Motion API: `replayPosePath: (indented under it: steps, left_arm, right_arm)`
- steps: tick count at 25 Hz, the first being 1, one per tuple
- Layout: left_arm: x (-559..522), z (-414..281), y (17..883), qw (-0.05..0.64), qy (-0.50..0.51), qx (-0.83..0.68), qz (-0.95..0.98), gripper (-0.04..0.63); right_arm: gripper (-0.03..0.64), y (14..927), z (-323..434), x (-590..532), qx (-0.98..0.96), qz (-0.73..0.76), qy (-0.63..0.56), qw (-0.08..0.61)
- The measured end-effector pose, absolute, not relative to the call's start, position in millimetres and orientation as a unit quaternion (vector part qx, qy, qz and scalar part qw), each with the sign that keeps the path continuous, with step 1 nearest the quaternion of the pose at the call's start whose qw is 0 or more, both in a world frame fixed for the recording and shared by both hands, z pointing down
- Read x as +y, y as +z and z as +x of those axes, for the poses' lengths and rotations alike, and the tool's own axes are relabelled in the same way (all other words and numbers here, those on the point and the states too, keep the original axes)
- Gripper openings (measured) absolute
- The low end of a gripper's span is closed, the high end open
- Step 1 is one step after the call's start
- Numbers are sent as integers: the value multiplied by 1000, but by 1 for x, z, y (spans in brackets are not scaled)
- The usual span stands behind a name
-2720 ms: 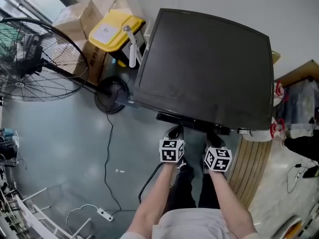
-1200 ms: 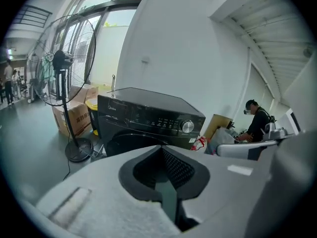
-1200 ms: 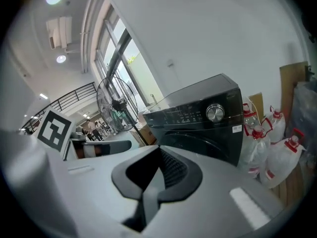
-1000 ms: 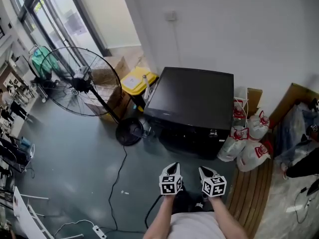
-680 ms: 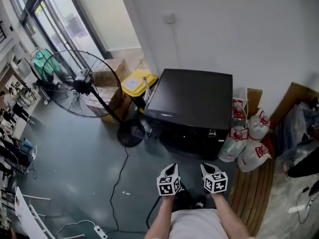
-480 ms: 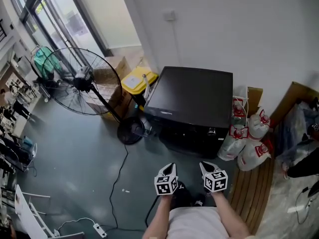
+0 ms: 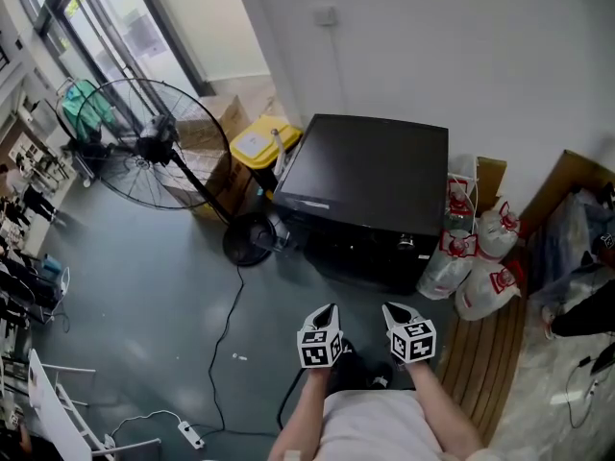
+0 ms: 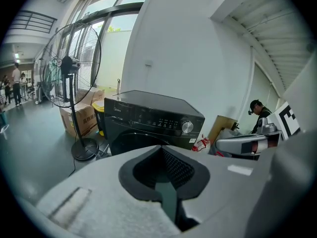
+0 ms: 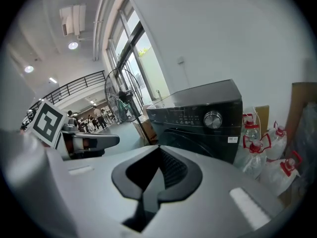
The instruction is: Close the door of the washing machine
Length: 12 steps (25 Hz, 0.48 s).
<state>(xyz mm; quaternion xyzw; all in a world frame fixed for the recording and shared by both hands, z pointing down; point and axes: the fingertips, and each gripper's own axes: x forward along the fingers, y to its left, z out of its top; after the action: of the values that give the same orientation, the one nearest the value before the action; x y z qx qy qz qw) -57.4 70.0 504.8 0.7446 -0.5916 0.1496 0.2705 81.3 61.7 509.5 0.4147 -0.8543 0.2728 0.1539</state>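
Both grippers are closed and empty. In its own view, the left gripper (image 8: 162,150) shows its dark pads pressed together with nothing between them. The right gripper (image 9: 157,152) looks the same. In the head view the person's forearms (image 7: 300,419) reach forward from the bottom edge, side by side and roughly parallel. Each gripper tilts slightly downward, with its tips aimed at the washing machine (image 7: 370,176).

Neither gripper touches the machine, and bare grey floor (image 7: 192,334) lies between the tips and its front. The black machine stands against the white wall (image 7: 432,46). Its round door (image 8: 130,142) lies flush with the front, below the control knob (image 8: 187,127).

A standing fan (image 7: 125,142) and a yellow bin (image 7: 253,145) stand to the machine's left, and bagged water bottles (image 7: 478,275) sit to its right.
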Motion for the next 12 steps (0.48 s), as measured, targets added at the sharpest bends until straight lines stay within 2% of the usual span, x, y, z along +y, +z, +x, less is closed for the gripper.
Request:
replayPosePath:
  steps: [12]
  left_arm:
    - [75,-54,509,274,149,-590,744,5]
  right_arm:
    - [2,514,81,66,-855,413,272,157]
